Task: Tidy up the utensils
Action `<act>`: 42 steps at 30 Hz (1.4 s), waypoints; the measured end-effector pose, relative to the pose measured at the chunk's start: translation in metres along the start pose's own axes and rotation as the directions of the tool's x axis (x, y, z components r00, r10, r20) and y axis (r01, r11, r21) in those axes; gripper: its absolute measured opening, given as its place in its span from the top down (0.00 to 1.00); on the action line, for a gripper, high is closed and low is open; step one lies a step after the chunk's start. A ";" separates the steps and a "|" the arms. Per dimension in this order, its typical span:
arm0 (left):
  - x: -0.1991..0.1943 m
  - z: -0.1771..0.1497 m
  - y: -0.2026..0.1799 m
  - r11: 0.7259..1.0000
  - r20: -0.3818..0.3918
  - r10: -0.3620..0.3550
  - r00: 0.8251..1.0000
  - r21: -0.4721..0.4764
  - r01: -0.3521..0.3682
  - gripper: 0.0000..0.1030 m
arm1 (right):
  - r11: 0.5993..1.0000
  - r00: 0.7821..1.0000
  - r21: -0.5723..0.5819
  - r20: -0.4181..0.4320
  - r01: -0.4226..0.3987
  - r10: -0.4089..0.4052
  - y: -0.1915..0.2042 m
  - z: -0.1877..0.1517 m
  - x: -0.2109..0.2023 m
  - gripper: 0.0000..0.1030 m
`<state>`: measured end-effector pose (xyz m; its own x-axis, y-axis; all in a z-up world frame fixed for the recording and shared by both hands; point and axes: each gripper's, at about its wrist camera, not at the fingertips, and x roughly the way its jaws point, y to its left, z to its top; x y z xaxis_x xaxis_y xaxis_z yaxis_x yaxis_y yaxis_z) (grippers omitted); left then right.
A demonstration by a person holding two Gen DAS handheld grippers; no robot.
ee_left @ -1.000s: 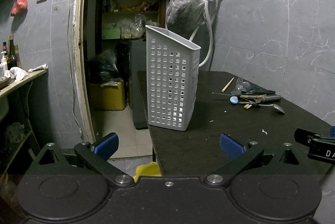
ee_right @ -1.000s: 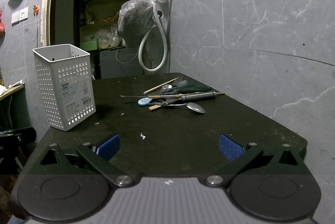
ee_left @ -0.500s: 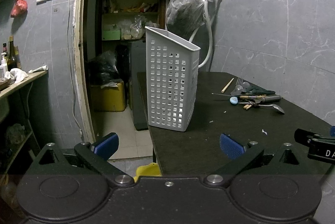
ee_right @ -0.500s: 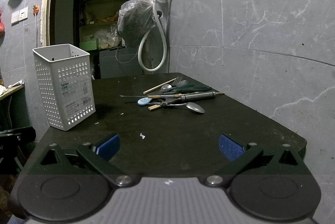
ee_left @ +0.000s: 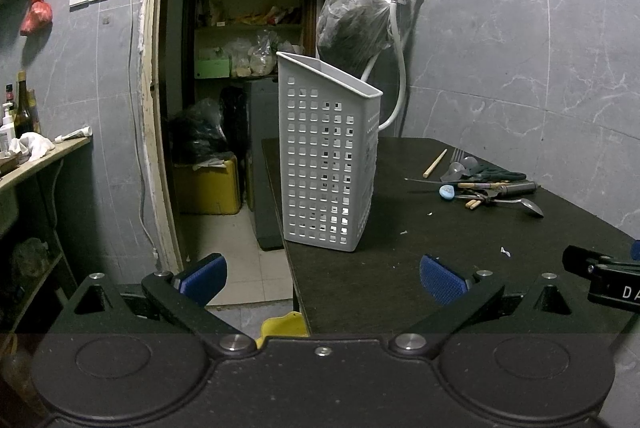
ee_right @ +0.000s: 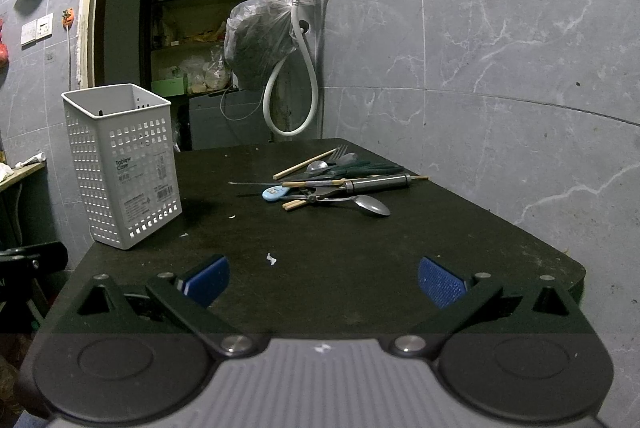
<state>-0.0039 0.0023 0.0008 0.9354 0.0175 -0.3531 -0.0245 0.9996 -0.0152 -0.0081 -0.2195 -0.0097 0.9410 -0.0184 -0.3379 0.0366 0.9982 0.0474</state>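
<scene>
We hold left gripper [ee_left: 320, 274] and right gripper [ee_right: 322, 276] wide open, empty, off the table's near edge | utensil pile [ee_right: 340, 183] lies loose by wall | empty white caddy [ee_right: 122, 163] stands upright left, ready to receive.

I see bare dark tabletop [ee_right: 340, 240] between the tall white perforated plastic basket [ee_right: 124, 163] at left and the heap of mixed utensils [ee_right: 340, 183] by the grey tiled wall [ee_right: 500, 67].

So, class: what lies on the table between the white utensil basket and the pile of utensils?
In the right wrist view, only bare dark table with a few white crumbs separates the utensil basket from the utensil pile.
</scene>
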 end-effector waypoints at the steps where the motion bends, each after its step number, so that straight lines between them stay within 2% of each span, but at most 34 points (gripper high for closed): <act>1: 0.000 0.000 0.000 1.000 0.000 0.000 1.000 0.000 0.000 0.01 | 1.000 1.000 0.000 0.000 0.000 0.000 0.000 0.000 0.000 0.00; 30: -0.003 0.001 0.000 1.000 0.001 0.007 1.000 0.010 -0.007 0.01 | 1.000 1.000 0.000 -0.012 0.010 -0.010 -0.003 0.000 0.003 0.00; 42: 0.012 0.021 0.009 0.996 0.020 0.070 0.997 0.048 -0.071 0.01 | 1.000 0.999 -0.005 -0.034 0.023 -0.024 -0.006 -0.001 0.014 0.00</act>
<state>0.0145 0.0119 0.0160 0.9384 0.0876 -0.3344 -0.0736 0.9958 0.0546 0.0046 -0.2258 -0.0153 0.9277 -0.0400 -0.3711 0.0568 0.9978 0.0345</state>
